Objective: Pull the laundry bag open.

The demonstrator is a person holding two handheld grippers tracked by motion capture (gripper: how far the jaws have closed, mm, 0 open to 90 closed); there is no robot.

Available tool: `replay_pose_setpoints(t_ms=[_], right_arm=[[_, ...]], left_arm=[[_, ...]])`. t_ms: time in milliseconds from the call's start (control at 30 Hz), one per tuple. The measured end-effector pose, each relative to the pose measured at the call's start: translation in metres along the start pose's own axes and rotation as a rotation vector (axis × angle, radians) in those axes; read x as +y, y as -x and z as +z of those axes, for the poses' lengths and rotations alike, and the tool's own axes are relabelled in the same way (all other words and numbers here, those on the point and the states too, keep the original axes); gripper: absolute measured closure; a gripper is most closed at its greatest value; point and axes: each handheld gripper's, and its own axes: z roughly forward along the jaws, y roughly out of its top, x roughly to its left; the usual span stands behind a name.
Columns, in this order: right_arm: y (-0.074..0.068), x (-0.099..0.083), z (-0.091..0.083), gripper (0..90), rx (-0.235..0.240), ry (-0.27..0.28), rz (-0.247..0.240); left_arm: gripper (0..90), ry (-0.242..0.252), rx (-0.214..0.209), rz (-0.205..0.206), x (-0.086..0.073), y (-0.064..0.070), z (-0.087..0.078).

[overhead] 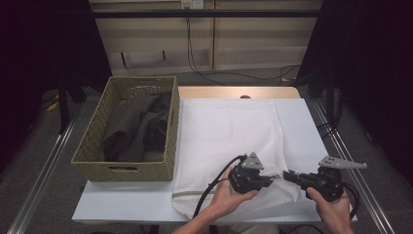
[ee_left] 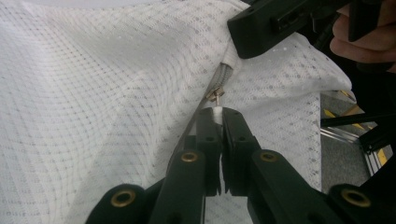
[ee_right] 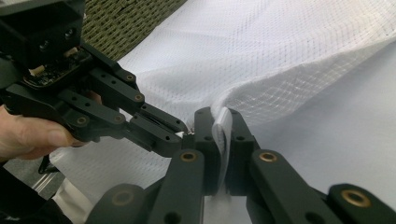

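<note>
A white mesh laundry bag (overhead: 229,129) lies flat on the white table (overhead: 122,201). At its near right corner both grippers meet. My left gripper (overhead: 269,183) is shut on the small metal zipper pull (ee_left: 215,95) at the end of the zipper, seen close in the left gripper view (ee_left: 218,112). Facing it from the right, my right gripper (overhead: 288,176) is shut on the bag's white corner edge (ee_right: 223,128), pinched between its jaws (ee_right: 222,117). The left gripper (ee_right: 175,136) shows beside it there, tips almost touching.
A woven wicker basket (overhead: 92,141) stands at the table's left, holding dark clothes (overhead: 139,124). The table's near edge runs just under the hands. Metal rails and grey floor lie on both sides; cables hang on the back wall.
</note>
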Motion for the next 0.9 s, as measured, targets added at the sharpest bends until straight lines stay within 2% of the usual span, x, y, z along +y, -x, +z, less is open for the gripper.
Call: replay_pose_setpoints(t_ms=[200, 267, 367, 567, 667, 700, 733, 833, 900], right_arm=[[-0.001, -0.002, -0.003, 86.3, -0.005, 0.007, 0.006], [-0.002, -0.003, -0.002, 86.3, -0.012, 0.005, 0.001], [-0.001, -0.003, -0.001, 86.4, -0.010, 0.009, 0.009], [-0.001, -0.003, -0.002, 86.3, -0.013, 0.011, 0.006], [-0.001, -0.003, -0.002, 86.3, -0.011, 0.012, 0.011], [-0.002, -0.003, -0.002, 86.3, -0.009, 0.010, 0.013], [-0.001, -0.003, -0.002, 86.2, -0.004, 0.011, 0.013], [-0.001, -0.003, -0.002, 86.4, -0.017, 0.013, 0.005], [-0.001, -0.002, -0.003, 86.3, -0.015, 0.015, 0.015]], left_arm=[[86.7, 0.001, 0.000, -0.004, -0.002, 0.004, -0.005], [86.7, -0.012, 0.016, 0.012, -0.004, 0.006, -0.007], [86.7, 0.009, 0.004, -0.004, -0.005, 0.003, -0.011], [86.7, 0.013, -0.003, -0.011, -0.005, 0.006, -0.014], [86.7, -0.005, 0.004, -0.001, -0.005, 0.007, -0.016], [86.7, 0.015, -0.004, -0.001, -0.006, 0.008, -0.016], [86.7, 0.011, 0.004, -0.004, -0.006, 0.009, -0.017], [86.7, -0.005, 0.006, -0.008, -0.007, 0.006, -0.017], [86.7, 0.008, -0.001, -0.007, -0.008, 0.005, -0.017]])
